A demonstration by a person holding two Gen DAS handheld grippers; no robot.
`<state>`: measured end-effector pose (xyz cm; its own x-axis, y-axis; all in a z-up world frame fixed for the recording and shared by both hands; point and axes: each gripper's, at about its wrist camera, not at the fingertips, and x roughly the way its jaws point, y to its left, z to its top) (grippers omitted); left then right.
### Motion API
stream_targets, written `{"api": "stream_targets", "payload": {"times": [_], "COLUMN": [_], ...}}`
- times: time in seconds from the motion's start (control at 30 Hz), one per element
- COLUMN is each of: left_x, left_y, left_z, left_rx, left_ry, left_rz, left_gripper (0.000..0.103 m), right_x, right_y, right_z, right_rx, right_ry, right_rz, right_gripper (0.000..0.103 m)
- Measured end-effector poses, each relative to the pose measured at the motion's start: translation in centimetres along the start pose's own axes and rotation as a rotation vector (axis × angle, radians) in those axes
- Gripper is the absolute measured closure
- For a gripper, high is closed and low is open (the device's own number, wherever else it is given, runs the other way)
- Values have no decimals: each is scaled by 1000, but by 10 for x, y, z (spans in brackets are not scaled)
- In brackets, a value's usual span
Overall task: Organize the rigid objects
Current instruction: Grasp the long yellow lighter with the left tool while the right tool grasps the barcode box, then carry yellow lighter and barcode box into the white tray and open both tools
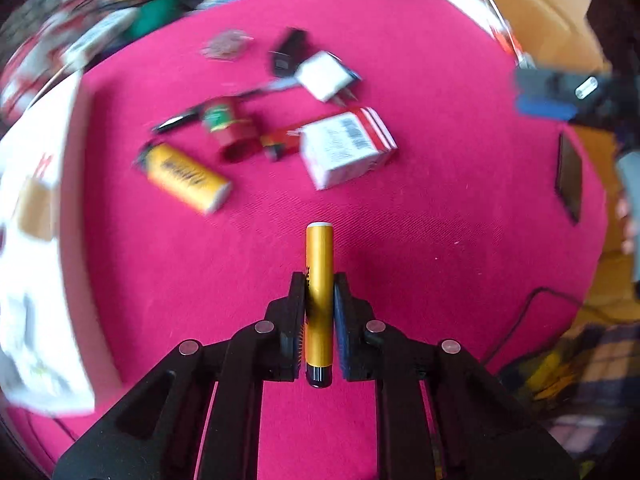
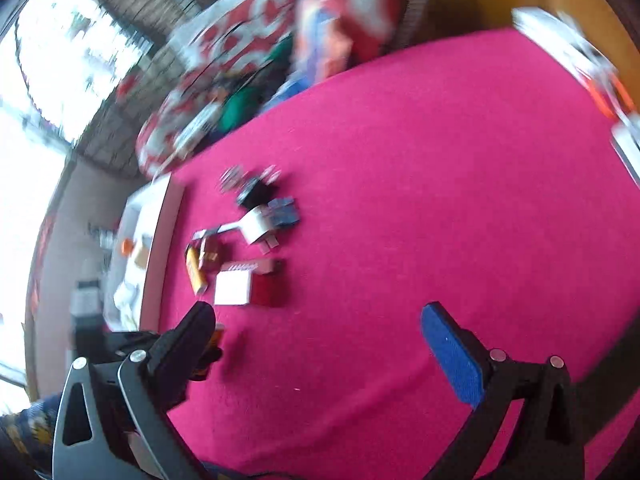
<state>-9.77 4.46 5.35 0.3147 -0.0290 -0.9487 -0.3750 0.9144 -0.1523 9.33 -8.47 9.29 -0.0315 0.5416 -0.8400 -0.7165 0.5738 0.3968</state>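
Note:
My left gripper point(image 1: 319, 280) is shut on a slim yellow cylinder point(image 1: 319, 248) with a white tip, which stands up between the pads above the pink cloth point(image 1: 440, 220). Beyond it lies a blurred cluster. It holds a yellow lighter-shaped item point(image 1: 186, 178), a red can point(image 1: 232, 132), a white and red box point(image 1: 346, 146), a white plug adapter point(image 1: 326, 76) and a black pen point(image 1: 180, 118). My right gripper point(image 2: 318, 316) is open over bare cloth, with nothing between its fingers. In its view the white and red box point(image 2: 248, 284) lies ahead.
A white tray point(image 1: 36, 240) with small items borders the cloth on the left. A black phone point(image 1: 568, 176) lies at the right edge, and a cable point(image 1: 532, 308) runs below it. A cardboard box point(image 1: 532, 8) and patterned clutter point(image 2: 248, 40) stand beyond the far edge.

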Motion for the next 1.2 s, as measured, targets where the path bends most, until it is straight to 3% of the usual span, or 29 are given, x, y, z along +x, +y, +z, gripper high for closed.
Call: {"api": "stream_targets", "payload": {"times": [0.17, 0.3, 0.43, 0.47, 0.6, 0.7, 0.9, 1.2], "left_x": [-53, -86, -109, -110, -120, -134, -170, -224], "left_y": [26, 51, 72, 80, 96, 101, 117, 140], "left_z": [-16, -19, -33, -30, -40, -45, -36, -28], "left_rx": [-122, -189, -232, -239, -261, -267, -276, -288], "left_ry": [-103, -174, -211, -213, -227, -254, -361, -496], "left_rz": [22, 44, 70, 74, 96, 107, 140, 194], "left_gripper": [90, 90, 90, 90, 90, 90, 90, 90], "right_x": [48, 84, 110, 114, 126, 117, 52, -56], "right_y": [54, 73, 81, 81, 90, 87, 105, 208], "right_z": [10, 11, 11, 11, 8, 6, 10, 41], "right_rx": [-143, -125, -92, -86, -132, -98, -118, -277], "right_ry": [99, 162, 202, 205, 206, 199, 49, -287], "right_rz": [-78, -228, -241, -252, -347, -302, -170, 13], "right_gripper": [0, 0, 0, 4, 53, 53, 53, 53]}}
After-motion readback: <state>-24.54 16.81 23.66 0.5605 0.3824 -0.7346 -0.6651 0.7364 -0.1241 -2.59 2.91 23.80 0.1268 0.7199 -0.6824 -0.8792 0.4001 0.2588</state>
